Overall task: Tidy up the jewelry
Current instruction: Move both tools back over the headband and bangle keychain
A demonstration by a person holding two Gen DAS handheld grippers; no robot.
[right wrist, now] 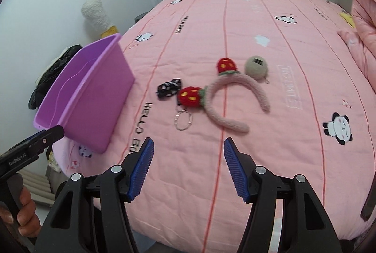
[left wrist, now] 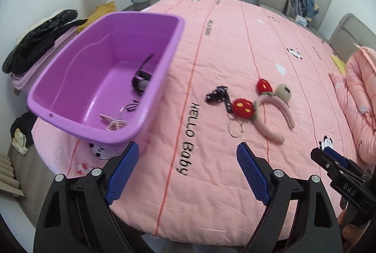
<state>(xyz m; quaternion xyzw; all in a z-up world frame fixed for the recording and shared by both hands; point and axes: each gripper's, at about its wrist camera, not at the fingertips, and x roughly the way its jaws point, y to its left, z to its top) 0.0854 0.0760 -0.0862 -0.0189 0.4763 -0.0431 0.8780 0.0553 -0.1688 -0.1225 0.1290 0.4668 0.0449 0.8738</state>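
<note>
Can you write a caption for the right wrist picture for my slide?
Open right gripper hovers over a pink bedspread, facing a fuzzy pink strawberry headband, near a purple plastic tub.

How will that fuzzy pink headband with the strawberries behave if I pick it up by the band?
The pink headband probably keeps its arch, since it lies in a firm curve. Its plush cover should grip well. The strawberries may tip it toward one side.

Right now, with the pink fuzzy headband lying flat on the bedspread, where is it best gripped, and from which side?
Probably the bare fuzzy band of the pink headband at its near curve, coming down from above with the right gripper, whose fingers stand open. That stretch is narrow, lies flat and faces the gripper. The strawberry pompoms are bulkier, and one sits against the metal ring.
</note>
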